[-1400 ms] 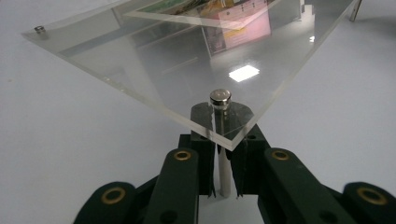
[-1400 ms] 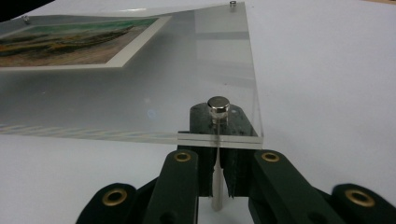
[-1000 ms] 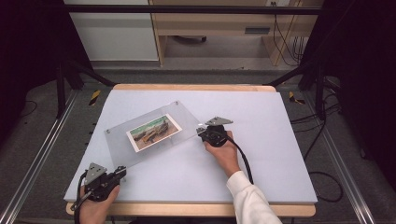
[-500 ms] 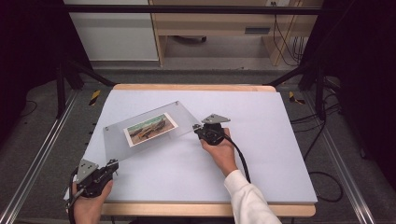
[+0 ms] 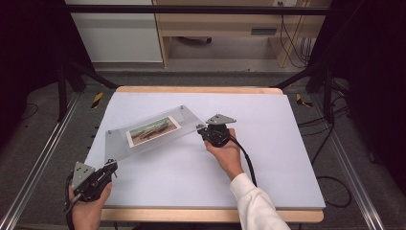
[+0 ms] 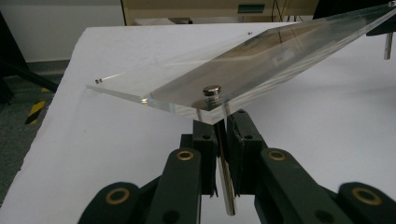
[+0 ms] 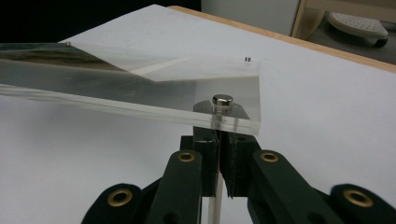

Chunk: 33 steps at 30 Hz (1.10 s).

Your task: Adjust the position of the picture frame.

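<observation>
- Two hand-held grippers are shown carrying one clear acrylic photo frame [image 5: 151, 132] above a white table [image 5: 268, 158]; the frame is seen over the table's left half, lifted clear of the surface and tilted, its right end higher.
- A landscape photograph [image 5: 153, 131] is sandwiched flat between the frame's two transparent sheets.
- The left gripper [image 5: 111, 166] is seen near the table's front left corner, with its jaws closed on a metal standoff pin [image 6: 223, 177] hanging below the frame's near left corner.
- The right gripper [image 5: 200, 128] is seen near the middle of the table, its jaws clamped likewise on a second pin [image 7: 215, 196] under the frame's right corner; a round metal cap [image 7: 222, 99] sits on top of that corner.
- The frame is judged stiff and moderately heavy for its size, with smooth, slippery faces that would scratch or smear readily; a knock on a corner could chip it.
- The pins are judged the soundest places to take hold, since the narrow jaws close fully round them and the clear faces are left untouched; both ends should be kept moving together so that no pin is twisted.
- The table is covered by a plain white sheet, with a pale wooden edge [image 5: 191, 214] showing at the front and back.
- Grey floor, black metal stands and trailing cables are seen around the table, and light wooden furniture stands beyond its far edge.
</observation>
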### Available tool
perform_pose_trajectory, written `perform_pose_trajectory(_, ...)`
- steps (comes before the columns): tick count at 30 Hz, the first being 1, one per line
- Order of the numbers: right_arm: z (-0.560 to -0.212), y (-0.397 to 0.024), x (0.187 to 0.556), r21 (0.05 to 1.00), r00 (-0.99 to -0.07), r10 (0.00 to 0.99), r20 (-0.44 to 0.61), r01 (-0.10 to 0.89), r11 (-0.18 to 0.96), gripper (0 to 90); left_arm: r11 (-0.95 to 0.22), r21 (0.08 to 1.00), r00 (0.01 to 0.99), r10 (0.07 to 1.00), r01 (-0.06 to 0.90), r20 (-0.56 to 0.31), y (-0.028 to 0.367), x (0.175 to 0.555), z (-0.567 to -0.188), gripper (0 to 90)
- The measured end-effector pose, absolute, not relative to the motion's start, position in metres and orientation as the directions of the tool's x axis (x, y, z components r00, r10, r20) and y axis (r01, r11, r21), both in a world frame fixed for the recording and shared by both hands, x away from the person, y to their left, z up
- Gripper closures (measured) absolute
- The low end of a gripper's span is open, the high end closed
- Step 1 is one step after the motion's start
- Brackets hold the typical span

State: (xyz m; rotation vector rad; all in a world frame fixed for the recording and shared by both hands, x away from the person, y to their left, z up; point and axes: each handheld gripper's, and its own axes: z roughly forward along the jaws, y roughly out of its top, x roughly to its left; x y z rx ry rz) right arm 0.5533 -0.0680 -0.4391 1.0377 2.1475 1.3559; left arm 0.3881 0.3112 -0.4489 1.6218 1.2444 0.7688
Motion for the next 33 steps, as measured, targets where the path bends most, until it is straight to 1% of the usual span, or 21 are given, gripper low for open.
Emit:
perform_pose_trajectory(6, -0.444, -0.069, 0.552, 0.883, -0.647, 0.76, 0.056, 0.387, 0.264, 85.4, -0.063, 0.91, 0.287, 0.956, 0.409, -0.063, 0.309, 0.388, -0.452, 82.1)
perform_pose_trajectory(12, -0.446, -0.07, 0.552, 0.881, -0.646, 0.76, 0.068, 0.397, 0.259, 85.3, -0.051, 0.908, 0.28, 0.957, 0.415, -0.075, 0.308, 0.388, -0.453, 81.8)
perform_pose_trajectory(17, -0.448, -0.07, 0.552, 0.879, -0.647, 0.76, 0.07, 0.401, 0.26, 85.3, -0.033, 0.909, 0.27, 0.959, 0.415, -0.089, 0.308, 0.386, -0.454, 80.2)
perform_pose_trajectory(19, -0.449, -0.07, 0.551, 0.877, -0.644, 0.761, 0.078, 0.407, 0.255, 85.3, -0.009, 0.907, 0.263, 0.958, 0.421, -0.112, 0.31, 0.386, -0.455, 78.1)
perform_pose_trajectory(21, -0.45, -0.07, 0.551, 0.878, -0.645, 0.76, 0.078, 0.406, 0.255, 85.3, -0.004, 0.907, 0.262, 0.958, 0.421, -0.117, 0.31, 0.386, -0.455, 77.8)
perform_pose_trajectory(23, -0.451, -0.071, 0.551, 0.876, -0.647, 0.758, 0.077, 0.406, 0.258, 85.2, 0.003, 0.908, 0.269, 0.955, 0.42, -0.128, 0.311, 0.386, -0.455, 82.7)
perform_pose_trajectory(24, -0.452, -0.071, 0.551, 0.876, -0.646, 0.759, 0.082, 0.41, 0.255, 85.2, 0.003, 0.905, 0.271, 0.954, 0.426, -0.131, 0.31, 0.385, -0.455, 83.3)
perform_pose_trajectory(29, -0.453, -0.071, 0.551, 0.872, -0.648, 0.756, 0.091, 0.418, 0.253, 84.6, 0.015, 0.9, 0.269, 0.952, 0.435, -0.146, 0.311, 0.386, -0.455, 84.2)
perform_pose_trajectory(32, -0.452, -0.072, 0.552, 0.878, -0.641, 0.761, 0.1, 0.417, 0.236, 79.5, 0.015, 0.901, 0.268, 0.952, 0.434, -0.145, 0.311, 0.386, -0.455, 84.2)
perform_pose_trajectory(33, -0.452, -0.072, 0.552, 0.878, -0.641, 0.761, 0.1, 0.417, 0.236, 79.5, 0.015, 0.901, 0.268, 0.952, 0.434, -0.145, 0.311, 0.386, -0.455, 84.2)
